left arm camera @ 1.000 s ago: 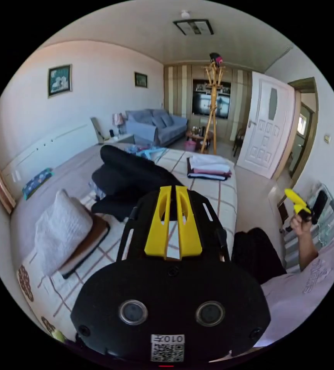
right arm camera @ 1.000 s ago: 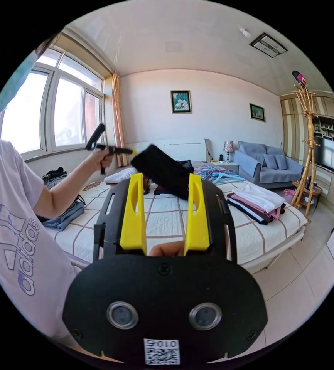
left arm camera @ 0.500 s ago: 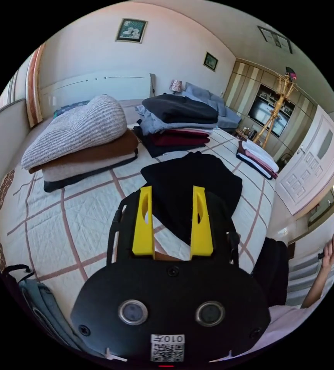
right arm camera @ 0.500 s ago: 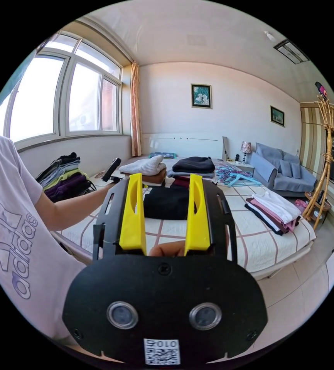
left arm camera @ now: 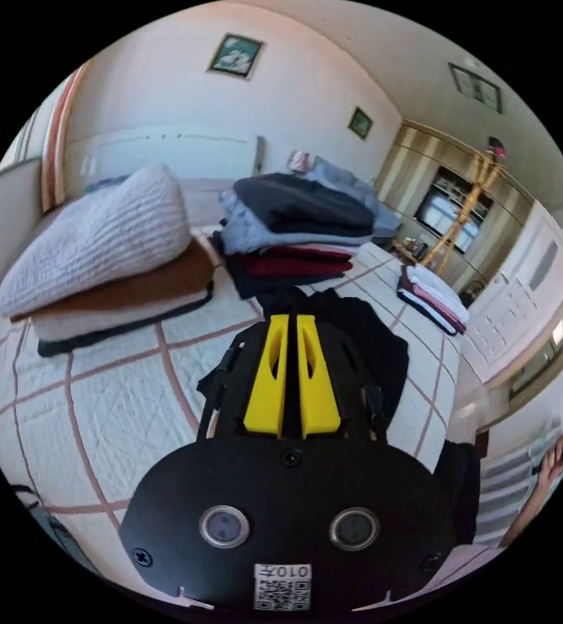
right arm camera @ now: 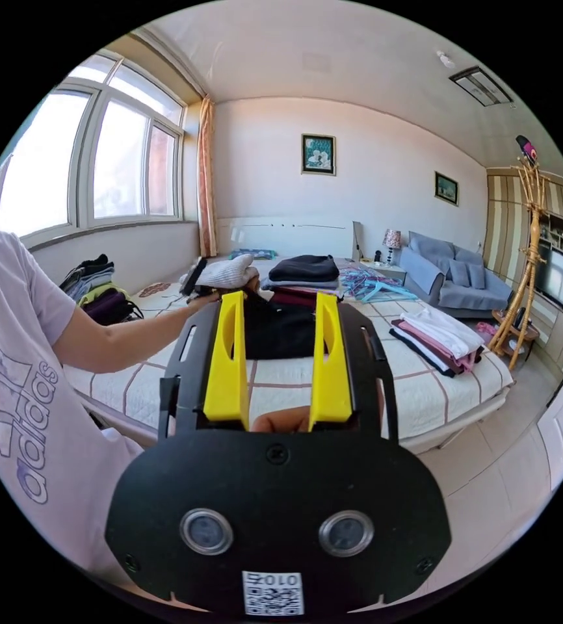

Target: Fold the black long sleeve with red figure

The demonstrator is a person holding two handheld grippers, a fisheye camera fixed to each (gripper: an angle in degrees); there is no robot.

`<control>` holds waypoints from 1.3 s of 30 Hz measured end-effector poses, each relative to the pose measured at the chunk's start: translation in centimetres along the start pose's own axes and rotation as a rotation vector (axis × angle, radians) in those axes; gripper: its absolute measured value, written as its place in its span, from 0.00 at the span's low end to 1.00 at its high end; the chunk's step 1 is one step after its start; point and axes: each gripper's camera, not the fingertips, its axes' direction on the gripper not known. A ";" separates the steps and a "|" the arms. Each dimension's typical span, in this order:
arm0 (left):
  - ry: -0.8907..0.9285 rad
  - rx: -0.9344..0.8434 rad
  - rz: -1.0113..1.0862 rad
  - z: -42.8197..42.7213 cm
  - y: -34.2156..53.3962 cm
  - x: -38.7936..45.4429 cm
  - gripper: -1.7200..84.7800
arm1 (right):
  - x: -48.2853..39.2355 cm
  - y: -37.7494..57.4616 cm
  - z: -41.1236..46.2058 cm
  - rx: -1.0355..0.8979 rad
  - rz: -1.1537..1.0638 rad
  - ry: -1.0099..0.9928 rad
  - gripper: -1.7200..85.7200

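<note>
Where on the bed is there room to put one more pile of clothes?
Bare quilt lies in front of the knit-topped stack, beside the black garment. Another strip runs between it and the white-topped stack. The head end is crowded with the dark-topped stack and hangers.

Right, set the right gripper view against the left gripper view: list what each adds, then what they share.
Right gripper view: the windows, a clothes pile below them, blue hangers, and the right gripper up close, jaws open. Left gripper view: the left gripper up close, closed on the black long sleeve, and a brown layer under the knit sweater. Shared: that sleeve, the sweater, the checked bed cover, the pink-and-white stack.
</note>
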 end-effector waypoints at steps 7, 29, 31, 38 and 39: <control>0.431 0.105 0.615 -12.3 6.8 15.7 0.02 | 2.9 -1.2 3.2 -0.043 0.142 -0.126 0.21; 0.287 -0.129 0.443 -11.9 21.1 13.9 0.02 | 16.6 -1.6 20.9 -0.540 0.404 0.147 0.20; 0.290 -0.160 0.415 -11.3 21.5 13.7 0.02 | 17.5 -1.6 22.7 -0.593 0.425 0.116 0.18; 0.289 -0.156 0.397 -11.7 21.8 13.8 0.09 | 15.6 -3.4 21.3 -0.473 0.450 0.104 0.07; 0.311 -0.155 0.395 -11.8 21.5 13.9 0.11 | 15.1 -4.1 20.9 -0.451 0.433 0.091 0.06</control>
